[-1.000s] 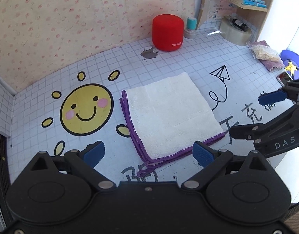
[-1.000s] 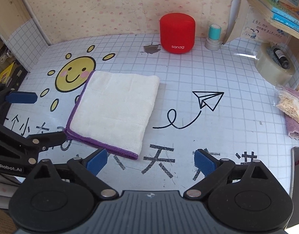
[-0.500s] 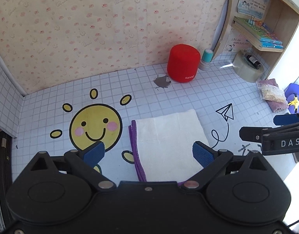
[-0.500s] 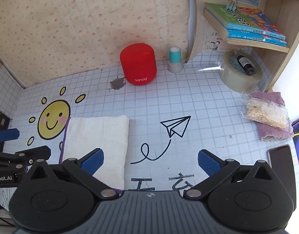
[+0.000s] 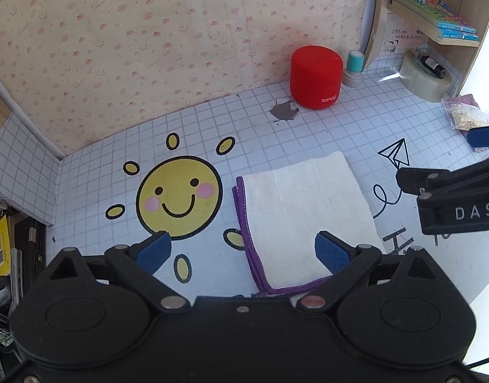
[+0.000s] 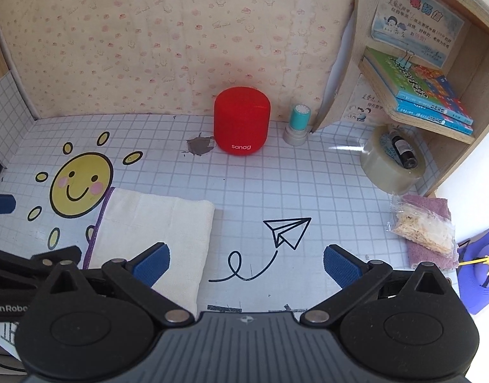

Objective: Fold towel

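Note:
A cream towel point(image 5: 303, 214) with a purple hem lies folded flat in a neat square on the gridded table, right of the printed sun. It also shows in the right wrist view point(image 6: 151, 233). My left gripper point(image 5: 242, 252) is open and empty, held above the towel's near left edge. My right gripper point(image 6: 246, 265) is open and empty, above the table just right of the towel. The right gripper also shows at the right edge of the left wrist view point(image 5: 452, 191).
A red speaker point(image 6: 242, 123), a teal stamp point(image 6: 297, 124) and a tape roll point(image 6: 391, 162) stand along the back wall. A snack bag on a purple cloth point(image 6: 423, 229) lies at the right. A wooden shelf with books point(image 6: 420, 89) is at the back right.
Both grippers have pulled back and risen away from the towel, so more of the wall and shelf shows. The towel lies still, folded as before.

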Tool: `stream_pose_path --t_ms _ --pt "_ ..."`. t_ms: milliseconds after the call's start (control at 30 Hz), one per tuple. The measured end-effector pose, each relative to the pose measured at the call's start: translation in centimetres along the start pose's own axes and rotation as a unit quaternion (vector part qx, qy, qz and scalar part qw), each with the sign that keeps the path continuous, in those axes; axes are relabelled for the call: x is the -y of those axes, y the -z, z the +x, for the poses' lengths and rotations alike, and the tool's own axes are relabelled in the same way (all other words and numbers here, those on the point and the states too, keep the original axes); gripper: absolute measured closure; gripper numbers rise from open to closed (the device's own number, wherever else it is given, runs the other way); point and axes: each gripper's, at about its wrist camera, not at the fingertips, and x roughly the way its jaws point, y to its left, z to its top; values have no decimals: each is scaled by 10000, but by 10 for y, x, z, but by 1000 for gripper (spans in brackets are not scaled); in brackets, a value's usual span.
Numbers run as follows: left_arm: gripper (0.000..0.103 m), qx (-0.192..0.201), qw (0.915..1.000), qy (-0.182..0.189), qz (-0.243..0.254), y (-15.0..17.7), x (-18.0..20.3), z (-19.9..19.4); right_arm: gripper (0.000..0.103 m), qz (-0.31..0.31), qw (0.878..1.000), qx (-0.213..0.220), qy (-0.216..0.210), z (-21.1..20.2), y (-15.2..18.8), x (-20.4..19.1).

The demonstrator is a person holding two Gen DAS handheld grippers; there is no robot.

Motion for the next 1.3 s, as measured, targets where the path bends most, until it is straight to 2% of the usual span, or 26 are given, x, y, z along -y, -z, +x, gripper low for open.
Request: stream_pose_path --t_ms 100,200,267,367,467,567,667,867,1033,1300 --pt "6 -28 9999 136 -68 -19 -2 24 0 228 9997 -80 -76 3 -9 -1" --pt "6 -283 9969 592 -443 -32 -15 46 0 646 9969 -282 -334 5 -16 4" --pt "6 -361 9955 682 -550 -33 -21 51 0 783 9941 -498 -554 7 -16 10" --pt "6 -562 9971 370 -360 -26 -17 48 0 716 9930 -630 -691 7 -10 12" --pt "6 -720 9965 370 -194 -11 -10 36 0 570 9926 -760 -750 7 -4 11" --pt "6 -589 9975 323 -211 2 -8 19 0 236 9962 -748 -369 6 -2 -2" --pt "6 -572 9977 287 -202 13 -6 4 0 74 9975 -679 -171 5 -3 -10" --pt "6 -573 9961 367 -563 29 -14 -18 0 78 9975 -698 -87 2 -8 -19" --pt "6 -485 9984 74 -295 36 -10 -31 0 67 9976 -688 98 0 -9 -26" --pt "6 -430 9984 114 -345 39 -13 -37 0 224 9972 -716 -46 -1 -8 -23"
